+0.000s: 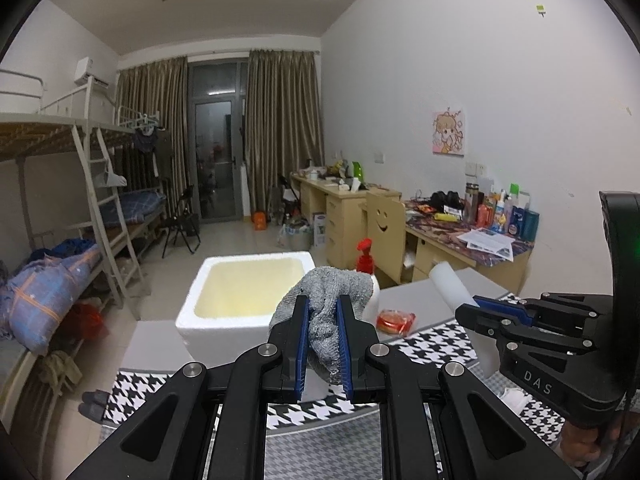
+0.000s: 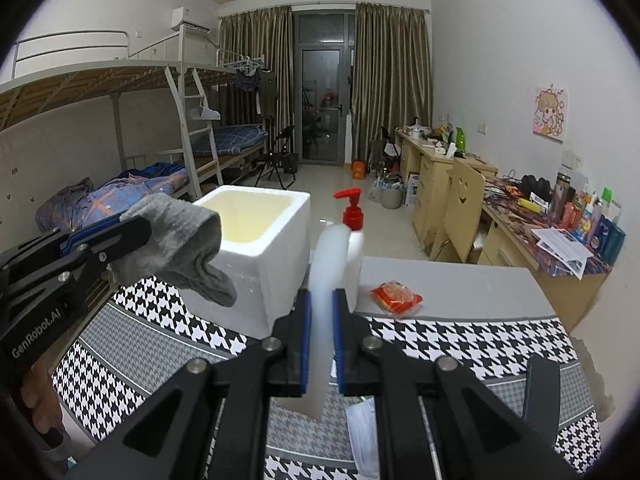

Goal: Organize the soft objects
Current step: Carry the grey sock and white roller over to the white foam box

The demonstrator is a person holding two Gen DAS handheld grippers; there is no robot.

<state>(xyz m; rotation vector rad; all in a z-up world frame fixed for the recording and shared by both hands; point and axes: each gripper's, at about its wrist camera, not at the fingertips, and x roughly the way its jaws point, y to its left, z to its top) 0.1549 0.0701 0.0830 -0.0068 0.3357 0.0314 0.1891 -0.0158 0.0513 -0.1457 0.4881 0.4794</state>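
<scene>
My left gripper (image 1: 323, 312) is shut on a grey sock (image 1: 328, 296) and holds it in the air just in front of the open white foam box (image 1: 208, 312). In the right wrist view the grey sock (image 2: 180, 236) hangs from the left gripper (image 2: 136, 228) beside the foam box (image 2: 276, 276). My right gripper (image 2: 321, 308) is shut on a white foam strip (image 2: 326, 264), held upright above the houndstooth cloth (image 2: 460, 344). The right gripper also shows in the left wrist view (image 1: 468, 312) with the foam strip (image 1: 448, 284).
A red-capped pump bottle (image 2: 352, 212) stands behind the foam strip. A red snack packet (image 2: 396, 296) lies on the grey tabletop (image 2: 460, 284). A face mask (image 2: 362, 432) lies on the cloth. Desks line the right wall, bunk beds the left.
</scene>
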